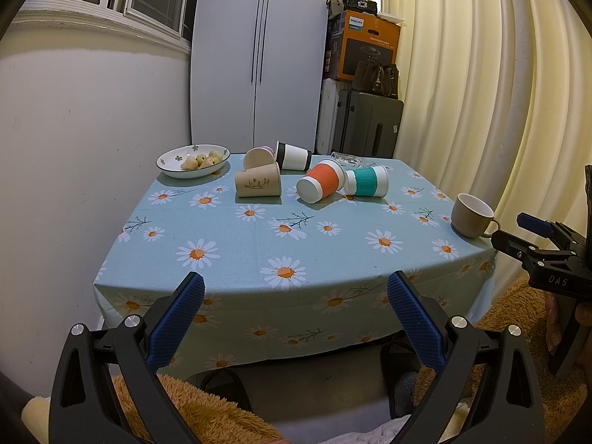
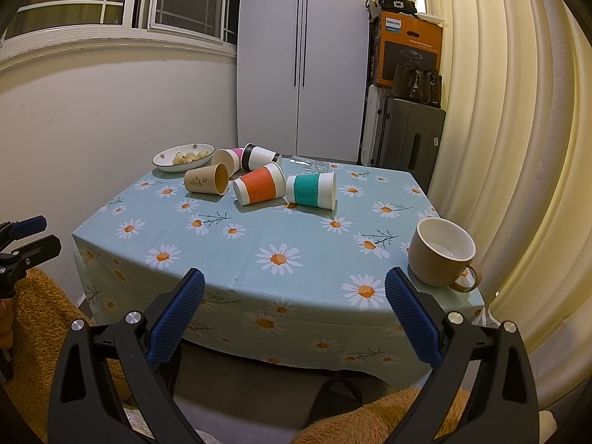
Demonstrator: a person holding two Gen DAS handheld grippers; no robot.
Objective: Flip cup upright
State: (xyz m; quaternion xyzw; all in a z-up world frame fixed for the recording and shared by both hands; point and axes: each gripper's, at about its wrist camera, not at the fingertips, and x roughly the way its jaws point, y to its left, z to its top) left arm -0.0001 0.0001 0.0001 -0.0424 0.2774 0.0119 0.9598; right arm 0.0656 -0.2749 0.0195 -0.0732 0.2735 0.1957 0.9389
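At the far end of the daisy-print table [image 1: 259, 244] five paper cups lie on their sides in a loose huddle — a tan one [image 1: 258, 184], an orange-sleeved one [image 1: 321, 181], a teal-sleeved one [image 1: 366, 182], a black-banded white one [image 1: 293, 156] and a pink one [image 1: 259, 156] half hidden behind the tan. A beige mug [image 2: 442, 257] already stands upright near the right front corner, well apart from them, and a bowl of snacks [image 1: 193, 161] sits at the far left. Both tongs are held back off the near edge: the left gripper [image 1: 296, 318] and the right gripper [image 2: 294, 318] each have their blue pads spread wide, with nothing between them. Nothing has been righted yet, by the look of it. The risk I see lies in the crowding: the orange and teal cups touch or nearly touch, and the tan cup leans against the pink, so closing on one could roll or knock its neighbour. Thin paper walls may also crumple under a hard pinch, and a cup caught near its rim could slip out as it is turned. A wide reach from the right could clip the mug.
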